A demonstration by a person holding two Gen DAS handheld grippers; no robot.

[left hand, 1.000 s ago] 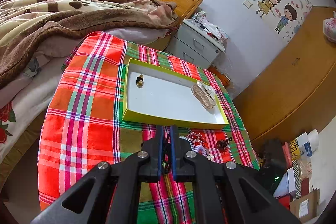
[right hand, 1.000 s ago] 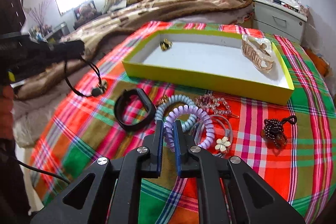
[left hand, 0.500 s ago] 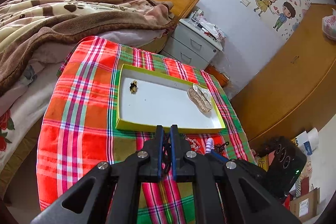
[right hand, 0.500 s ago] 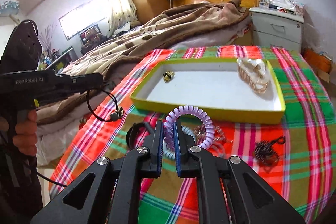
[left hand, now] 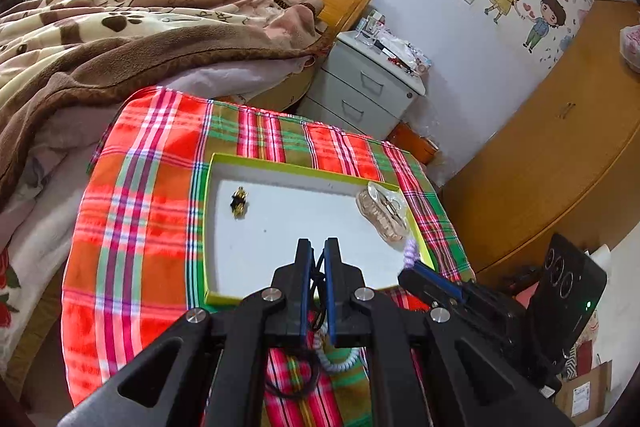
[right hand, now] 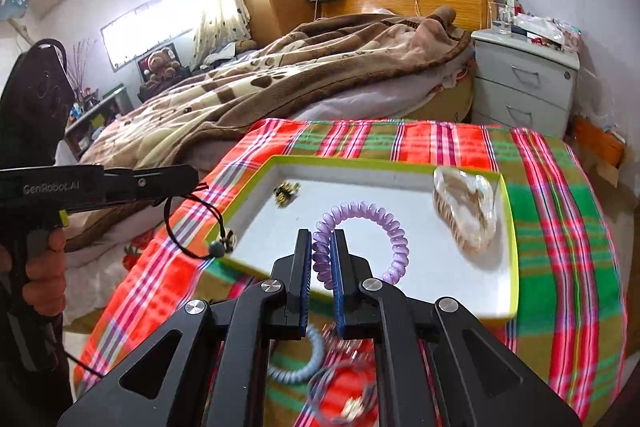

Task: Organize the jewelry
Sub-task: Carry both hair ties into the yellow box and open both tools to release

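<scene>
A white tray with a yellow-green rim [left hand: 211, 227] [right hand: 508, 227] lies on the plaid cloth. In it are a small gold and black ornament [left hand: 239, 203] [right hand: 286, 191] and a clear hair claw [left hand: 382, 213] [right hand: 466, 213]. My right gripper [right hand: 320, 255] is shut on a purple spiral hair tie [right hand: 360, 211], held above the tray's near side. My left gripper [left hand: 316, 259] is shut on a black cord necklace [right hand: 180, 227] with a bead pendant [right hand: 222, 247], which hangs over the tray's left corner.
A blue spiral tie [right hand: 304, 367], clear rings and other pieces lie on the plaid cloth [left hand: 132, 219] in front of the tray. A bed with a brown blanket [left hand: 100, 39] lies behind. A grey nightstand [left hand: 368, 87] and a wooden cabinet [left hand: 560, 167] stand at the right.
My right gripper has lifted the purple hair tie off the cloth and carried it forward over the tray. My left gripper has also moved forward with the black cord.
</scene>
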